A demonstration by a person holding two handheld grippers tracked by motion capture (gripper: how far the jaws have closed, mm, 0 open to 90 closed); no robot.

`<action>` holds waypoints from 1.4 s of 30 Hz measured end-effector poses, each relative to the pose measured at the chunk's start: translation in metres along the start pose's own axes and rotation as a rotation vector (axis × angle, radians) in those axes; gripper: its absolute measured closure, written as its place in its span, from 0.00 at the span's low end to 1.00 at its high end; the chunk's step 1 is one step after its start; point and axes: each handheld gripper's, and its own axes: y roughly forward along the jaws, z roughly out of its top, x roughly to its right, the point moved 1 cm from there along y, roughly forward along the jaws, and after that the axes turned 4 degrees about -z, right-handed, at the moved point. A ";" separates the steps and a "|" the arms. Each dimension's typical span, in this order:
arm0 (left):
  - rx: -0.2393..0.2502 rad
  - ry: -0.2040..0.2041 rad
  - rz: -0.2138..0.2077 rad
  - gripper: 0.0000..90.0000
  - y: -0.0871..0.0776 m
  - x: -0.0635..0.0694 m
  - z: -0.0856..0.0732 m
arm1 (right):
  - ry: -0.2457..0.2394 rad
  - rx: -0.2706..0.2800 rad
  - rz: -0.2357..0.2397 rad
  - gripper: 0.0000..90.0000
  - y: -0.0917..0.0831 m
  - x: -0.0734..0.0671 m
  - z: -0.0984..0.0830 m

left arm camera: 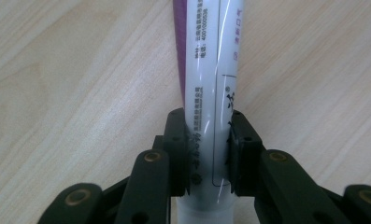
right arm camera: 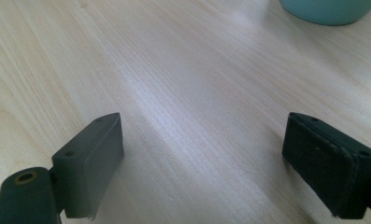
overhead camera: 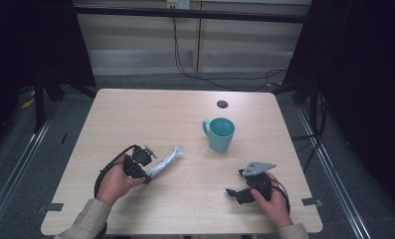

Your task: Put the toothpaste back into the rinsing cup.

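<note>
A white tube with printed text and a purple stripe (left arm camera: 206,60) lies on the wooden table (overhead camera: 185,194), pointing up and right from my left gripper (overhead camera: 148,174). In the left gripper view both pads (left arm camera: 178,149) press on the tube's lower end, so the left gripper (left arm camera: 206,154) is shut on it. The tube (overhead camera: 166,160) rests on the tabletop at the left. My right gripper (overhead camera: 235,194) is held low over the table at the right front, with its jaws wide apart and nothing between its fingertips (right arm camera: 92,163). A teal mug (overhead camera: 219,133) stands upright behind it.
The mug's base (right arm camera: 330,9) shows at the top right of the right gripper view. A small dark round hole (overhead camera: 222,104) sits in the table near the far edge. Cables hang behind the table. Bare wood stretches between the two hands.
</note>
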 end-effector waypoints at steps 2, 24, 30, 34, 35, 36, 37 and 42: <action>0.028 -0.001 0.000 0.81 -0.005 0.003 0.001 | 0.000 0.000 0.000 0.13 0.000 0.000 0.000; 0.214 0.023 -0.052 0.81 -0.007 0.023 0.012 | 0.106 0.066 0.048 0.18 -0.004 0.006 0.005; 0.238 0.039 -0.066 0.81 -0.004 0.030 0.018 | 0.169 0.128 0.087 0.20 -0.010 0.010 0.017; 0.256 0.044 -0.069 0.81 -0.004 0.035 0.021 | 0.162 0.146 0.094 0.20 -0.013 0.009 0.025; 0.261 0.053 -0.072 0.81 -0.005 0.035 0.022 | 0.167 0.153 0.096 0.20 -0.014 0.009 0.027; 0.264 0.053 -0.070 0.81 -0.005 0.036 0.022 | 0.169 0.155 0.097 0.20 -0.014 0.008 0.029; 0.267 0.056 -0.072 0.81 -0.006 0.038 0.023 | 0.174 0.160 0.106 0.20 -0.014 0.008 0.032; 0.301 0.067 -0.078 0.81 -0.011 0.042 0.026 | 0.211 0.188 0.142 0.20 -0.014 0.007 0.041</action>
